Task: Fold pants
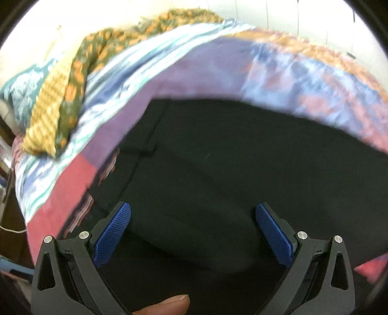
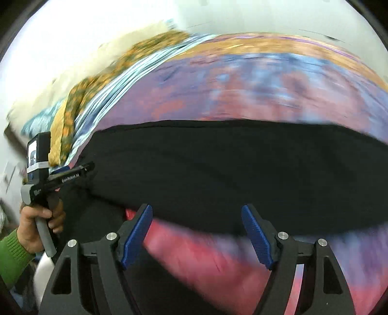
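Black pants [image 1: 218, 157] lie spread flat on a patchwork bedspread [image 1: 194, 72], waistband towards the left. My left gripper [image 1: 192, 206] hovers open over them, with only flat cloth showing between its blue pads [image 1: 114, 232]. A fingertip [image 1: 169, 305] shows at the bottom edge. The right wrist view is blurred. In it the pants [image 2: 218, 164] form a wide dark band, and my right gripper [image 2: 196, 208] stands open over their near edge with nothing gripped. At the left, a hand with a green sleeve [image 2: 12, 256] holds the left gripper [image 2: 72, 173] by the pants' left end.
An orange-and-green patterned cloth [image 1: 77, 70] and a yellow woven cloth [image 1: 46, 116] lie bunched on the far left of the bed. A teal cloth [image 1: 21, 92] lies beyond them. Behind the bed is a white wall [image 1: 303, 21]. The bed's left edge drops to a dark floor [image 1: 9, 218].
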Action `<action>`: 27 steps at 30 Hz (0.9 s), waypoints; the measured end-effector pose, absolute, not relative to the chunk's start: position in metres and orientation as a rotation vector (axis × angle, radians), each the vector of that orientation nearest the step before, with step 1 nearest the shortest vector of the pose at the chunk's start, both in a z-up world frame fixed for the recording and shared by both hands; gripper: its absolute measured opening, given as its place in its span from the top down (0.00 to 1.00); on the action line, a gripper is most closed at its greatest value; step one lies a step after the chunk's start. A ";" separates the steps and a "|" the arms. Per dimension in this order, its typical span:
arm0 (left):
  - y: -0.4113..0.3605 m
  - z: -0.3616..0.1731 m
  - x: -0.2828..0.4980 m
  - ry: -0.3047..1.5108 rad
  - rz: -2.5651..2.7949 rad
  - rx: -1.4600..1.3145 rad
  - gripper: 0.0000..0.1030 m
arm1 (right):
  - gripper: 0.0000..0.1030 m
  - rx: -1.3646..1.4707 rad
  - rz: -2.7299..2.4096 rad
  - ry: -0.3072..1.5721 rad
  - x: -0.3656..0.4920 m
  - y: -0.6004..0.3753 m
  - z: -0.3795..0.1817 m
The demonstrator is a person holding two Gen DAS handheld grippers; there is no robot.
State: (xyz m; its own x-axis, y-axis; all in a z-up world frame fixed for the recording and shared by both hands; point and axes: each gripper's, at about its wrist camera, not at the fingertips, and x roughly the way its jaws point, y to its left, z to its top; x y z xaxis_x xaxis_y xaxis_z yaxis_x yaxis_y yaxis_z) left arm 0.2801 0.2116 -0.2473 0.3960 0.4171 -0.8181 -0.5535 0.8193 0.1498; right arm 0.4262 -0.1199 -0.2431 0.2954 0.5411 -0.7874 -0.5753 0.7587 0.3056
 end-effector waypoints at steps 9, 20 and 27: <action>0.217 -0.264 0.262 0.896 0.572 -0.211 0.00 | 0.27 -0.097 0.413 1.045 0.521 -0.298 -0.275; 0.214 -0.265 0.264 0.885 0.584 -0.195 0.00 | 0.32 0.072 -0.040 1.088 0.543 -0.518 -0.256; 0.213 -0.267 0.266 0.886 0.590 -0.187 0.01 | 0.94 0.087 -0.018 1.076 0.525 -0.532 -0.252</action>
